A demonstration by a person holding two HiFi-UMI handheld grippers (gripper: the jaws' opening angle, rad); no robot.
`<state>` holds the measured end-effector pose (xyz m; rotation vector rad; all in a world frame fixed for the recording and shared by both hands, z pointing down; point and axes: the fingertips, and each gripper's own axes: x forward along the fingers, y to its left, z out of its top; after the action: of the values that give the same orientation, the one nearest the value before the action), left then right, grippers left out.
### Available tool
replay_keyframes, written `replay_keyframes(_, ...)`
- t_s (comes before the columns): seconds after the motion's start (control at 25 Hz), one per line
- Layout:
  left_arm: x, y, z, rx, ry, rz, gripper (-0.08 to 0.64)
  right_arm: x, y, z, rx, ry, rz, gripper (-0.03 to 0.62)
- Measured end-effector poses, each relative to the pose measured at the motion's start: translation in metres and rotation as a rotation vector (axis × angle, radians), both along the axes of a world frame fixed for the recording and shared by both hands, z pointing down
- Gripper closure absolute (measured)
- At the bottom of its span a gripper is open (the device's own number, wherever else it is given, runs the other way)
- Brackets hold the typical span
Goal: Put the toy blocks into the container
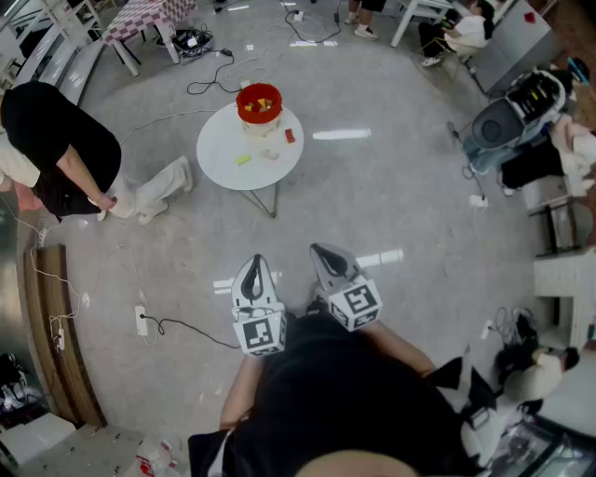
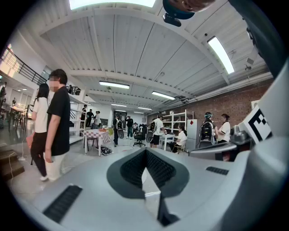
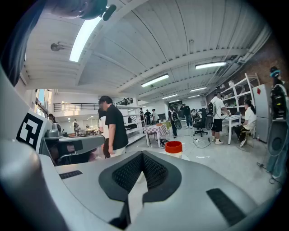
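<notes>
A red container [image 1: 259, 102] with several toy blocks inside stands at the far side of a round white table [image 1: 223, 140]. Loose on the tabletop lie a red block [image 1: 290, 136], a yellow-green block [image 1: 243, 159] and a pale block [image 1: 270, 154]. My left gripper [image 1: 253, 267] and right gripper [image 1: 325, 252] are held side by side in front of the body, well short of the table, both shut with nothing in them. The right gripper view shows the red container [image 3: 174, 146] ahead past the shut jaws. In the left gripper view the table is hidden behind the gripper [image 2: 145, 155].
A person in a black shirt [image 1: 56, 149] stands left of the table. Cables and a power strip [image 1: 142, 321] lie on the floor. A checkered table [image 1: 140, 19] is far back. Carts and shelving [image 1: 521, 102] crowd the right side, with people seated there.
</notes>
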<state>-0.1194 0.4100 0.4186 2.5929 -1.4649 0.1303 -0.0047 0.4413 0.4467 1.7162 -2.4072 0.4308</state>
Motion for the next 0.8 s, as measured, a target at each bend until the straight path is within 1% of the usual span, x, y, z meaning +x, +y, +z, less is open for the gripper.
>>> replay_keyframes(0.4, -0.017, -0.002, -0.002, 0.005, 0.003, 0.0, 0.569, -0.019, -0.002, -0.004, 0.007, 0.016, -0.01, 0.603)
replay_keyframes(0.6, -0.033, -0.004, -0.001, 0.002, 0.02, -0.006, 0.569, -0.02, -0.009, -0.003, 0.069, -0.003, 0.045, 0.603)
replay_keyframes(0.8, -0.053, -0.009, 0.003, -0.009, 0.028, 0.009, 0.569, -0.037, -0.013, -0.003, 0.067, 0.003, 0.071, 0.603)
